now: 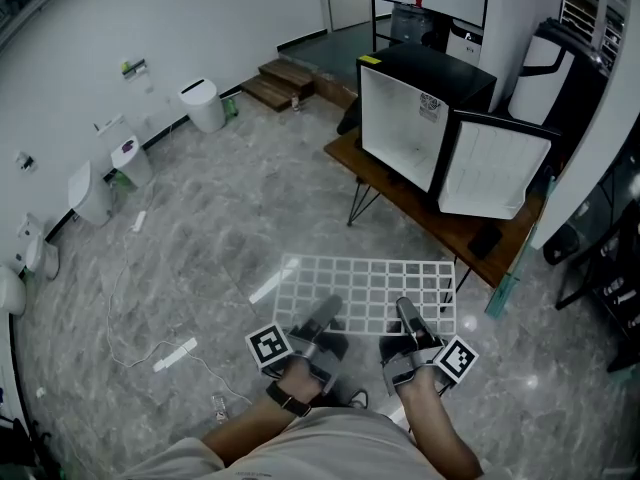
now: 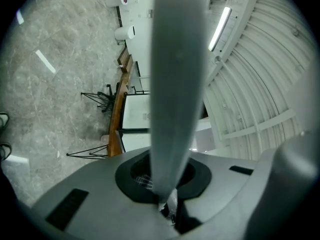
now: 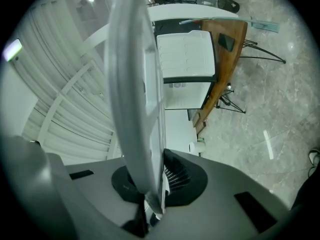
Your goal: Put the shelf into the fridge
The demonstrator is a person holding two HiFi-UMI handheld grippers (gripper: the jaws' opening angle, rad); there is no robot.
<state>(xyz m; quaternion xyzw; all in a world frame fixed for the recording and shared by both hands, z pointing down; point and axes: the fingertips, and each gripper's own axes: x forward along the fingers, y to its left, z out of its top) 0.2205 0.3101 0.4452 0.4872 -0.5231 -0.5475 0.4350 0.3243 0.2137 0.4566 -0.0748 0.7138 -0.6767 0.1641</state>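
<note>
We've got the white wire shelf [image 1: 368, 286] held flat over the floor, well short of the fridge [image 1: 405, 118]. The left gripper [image 1: 324, 315] and right gripper [image 1: 407, 316] both have their fingers clamped on its near edge. The fridge sits on the wooden worktop [image 1: 455, 233], door [image 1: 495, 168] hanging open.

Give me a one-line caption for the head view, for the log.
The left gripper and right gripper hold the white wire shelf by its near edge, facing the open fridge on the table.
</note>
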